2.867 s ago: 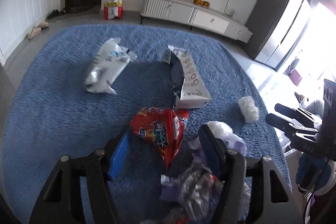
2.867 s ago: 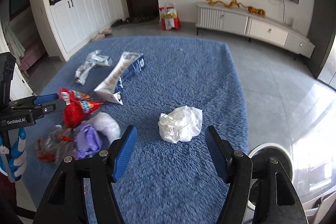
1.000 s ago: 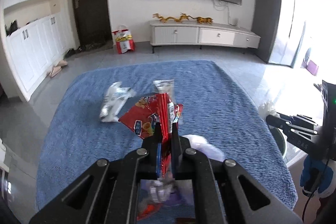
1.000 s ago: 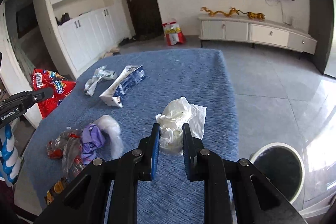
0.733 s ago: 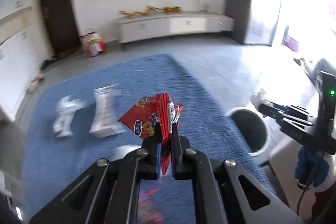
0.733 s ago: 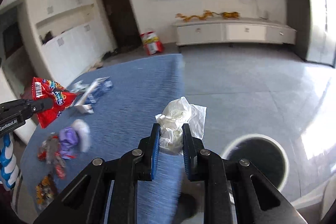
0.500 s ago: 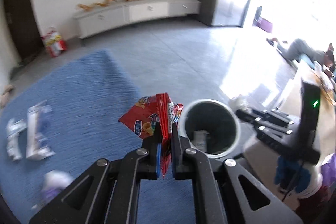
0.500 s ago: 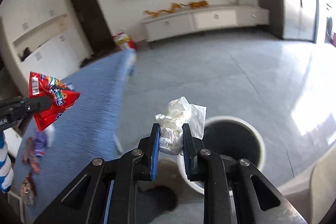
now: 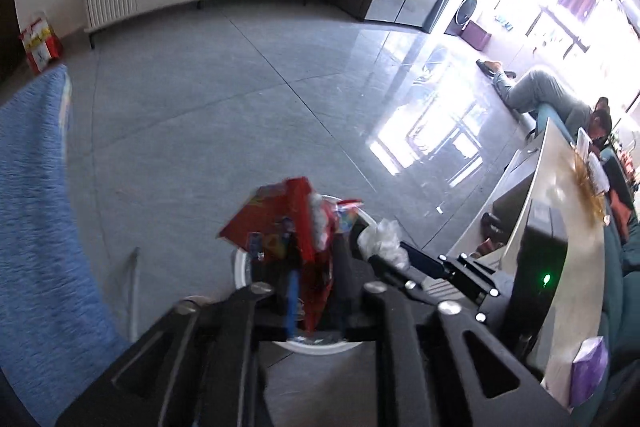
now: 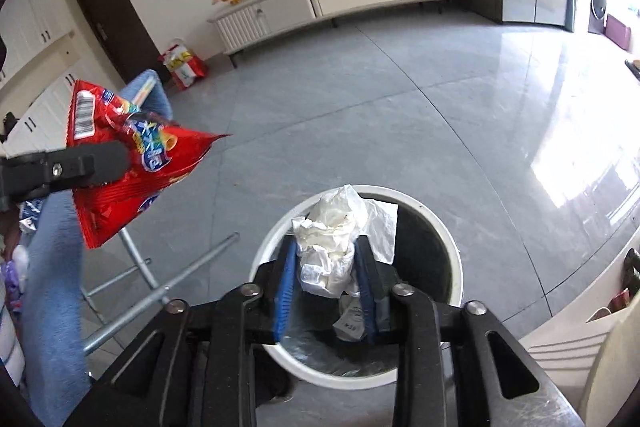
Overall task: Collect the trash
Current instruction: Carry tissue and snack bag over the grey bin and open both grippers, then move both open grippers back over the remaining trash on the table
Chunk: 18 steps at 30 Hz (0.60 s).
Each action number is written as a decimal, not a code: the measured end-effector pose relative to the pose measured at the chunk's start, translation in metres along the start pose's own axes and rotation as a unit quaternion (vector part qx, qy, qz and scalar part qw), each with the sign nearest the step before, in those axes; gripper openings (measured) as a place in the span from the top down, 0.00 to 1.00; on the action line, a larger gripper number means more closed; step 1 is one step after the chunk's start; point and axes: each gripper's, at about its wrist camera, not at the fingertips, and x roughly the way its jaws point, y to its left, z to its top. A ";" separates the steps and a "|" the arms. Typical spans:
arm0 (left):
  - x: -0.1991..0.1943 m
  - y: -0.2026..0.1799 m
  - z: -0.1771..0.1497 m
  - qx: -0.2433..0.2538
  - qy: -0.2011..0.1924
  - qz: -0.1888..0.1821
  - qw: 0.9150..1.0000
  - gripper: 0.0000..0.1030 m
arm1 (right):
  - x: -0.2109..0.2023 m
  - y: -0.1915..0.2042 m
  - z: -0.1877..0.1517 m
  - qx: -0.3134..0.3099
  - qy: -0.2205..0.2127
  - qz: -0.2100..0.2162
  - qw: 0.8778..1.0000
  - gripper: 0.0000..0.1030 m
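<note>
I have the right hand-held gripper [image 10: 326, 287] angled down over the one white bin [image 10: 448, 243] on the grey floor [image 10: 360, 131], its blue-padded jaws clamped narrow on a single crumpled white plastic bag [image 10: 336, 247] that sits directly above the bin's dark opening. Some paper scrap [image 10: 352, 323] already lies inside the bin.

My left hand-held gripper [image 9: 316, 291] reaches in from the left, jaws pinched on one red snack bag [image 10: 128, 167], which hangs over the floor just left of the bin and close to the blue-covered surface [image 10: 52, 267]. From the left wrist view the red bag overlaps the bin's near rim, and the right gripper with its white bag appears just to its right. Two pieces of trash are held in all, one per gripper.
</note>
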 end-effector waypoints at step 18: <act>-0.101 0.019 -0.050 0.043 -0.068 0.162 0.983 0.60 | -0.065 0.047 -0.003 -0.053 -0.041 0.015 0.998 0.55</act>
